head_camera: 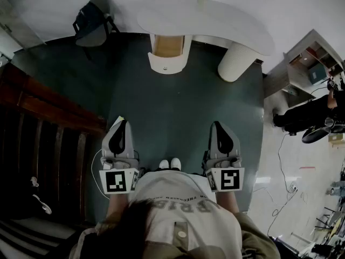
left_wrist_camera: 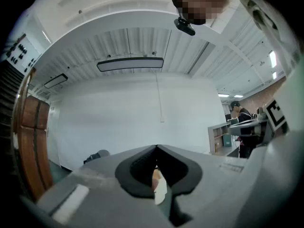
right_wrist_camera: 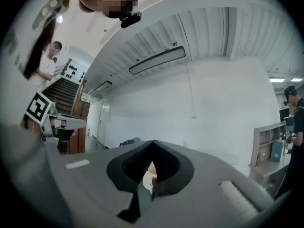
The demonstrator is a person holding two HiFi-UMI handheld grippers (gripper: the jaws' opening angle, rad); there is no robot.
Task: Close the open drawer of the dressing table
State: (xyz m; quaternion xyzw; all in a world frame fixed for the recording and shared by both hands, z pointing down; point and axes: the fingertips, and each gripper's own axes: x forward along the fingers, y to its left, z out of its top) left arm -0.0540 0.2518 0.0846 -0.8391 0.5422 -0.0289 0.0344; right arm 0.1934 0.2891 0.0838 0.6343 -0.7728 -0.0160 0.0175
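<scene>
Left gripper view shows the left gripper with its jaws pressed together at the tips and nothing caught between them. Right gripper view shows the same of the right gripper: closed and empty. In the head view the left gripper and the right gripper sit side by side just ahead of the person's chest. The person's white shoes show between them, and dark green floor stretches out ahead.

Beyond that floor, well apart from both grippers, stands the dressing table with its white curved surface. Its drawer is pulled out toward the person, so the pale wood inside and the rounded white front with a small knob are both plain to see. A dark chair stands off to the left of the table.

As far as these views show, no part of the task is done. The drawer is fully out and neither gripper is near it. What remains is to walk up, bring a closed gripper against the drawer front, and push it in until it is flush with the table.

Both forearms are held forward from the body at about the same height, level and parallel. The grippers point straight at the table, the left one lined up slightly left of the drawer and the right one to its right.
</scene>
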